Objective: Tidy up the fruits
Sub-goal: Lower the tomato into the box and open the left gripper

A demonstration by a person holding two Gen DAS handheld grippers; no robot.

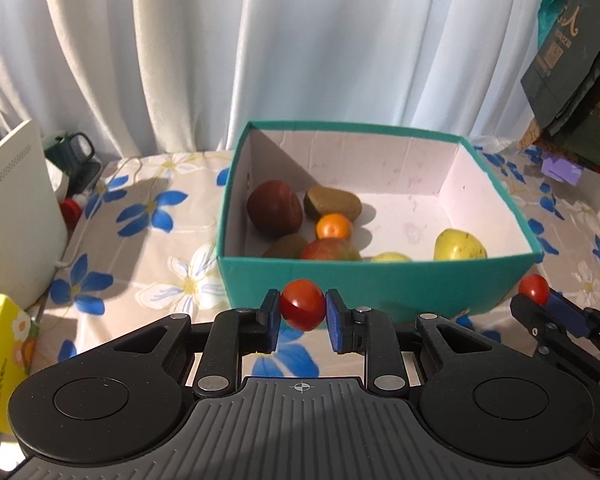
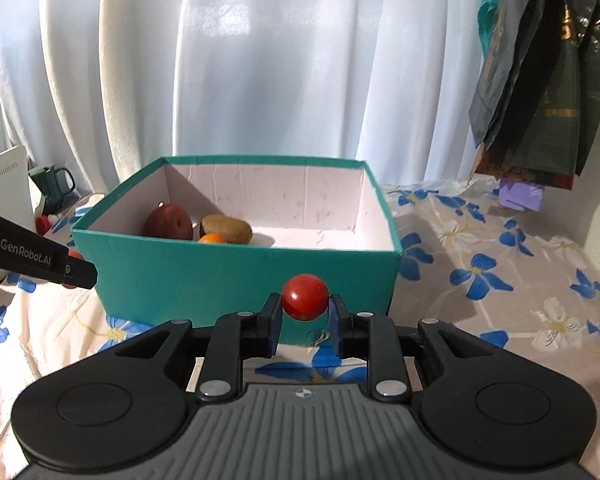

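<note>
1. The left gripper [image 1: 303,312] grasps a red cherry tomato [image 1: 302,304] between its blue pads [image 1: 335,326], just in front of the near wall of the teal box [image 1: 380,280].
2. The right gripper [image 2: 305,314] grasps a second cherry tomato [image 2: 305,297] in the same way, also held before the box's near wall; from the left wrist view this gripper shows at the right edge, level with the box's near right corner.
3. Both tomatoes are outside the box, held clear of the flowered cloth [image 1: 148,216] that covers the bench.
4. The box stands open on the bench, its inside pale pink.
5. In the box's left half lie a dark red apple [image 1: 275,208], a brown kiwi [image 1: 333,203] just to the right of it, and a small orange [image 1: 333,227] in front of the kiwi.
6. Nearer the front wall sit a second kiwi [image 1: 286,246] and a red-green apple [image 1: 330,250], both partly hidden by the wall.
7. Toward the front right of the box rests a yellow-green pear [image 1: 459,245], with another pale yellow fruit [image 1: 390,257] to the left of it, mostly hidden.
8. To the left of the box stand a white appliance [image 1: 16,208] and a dark green mug [image 1: 70,152]; a yellow carton [image 1: 0,340] sits at the near left edge.
9. White curtains [image 1: 260,40] hang behind the bench, and dark paper bags [image 1: 580,60] hang at the right.
</note>
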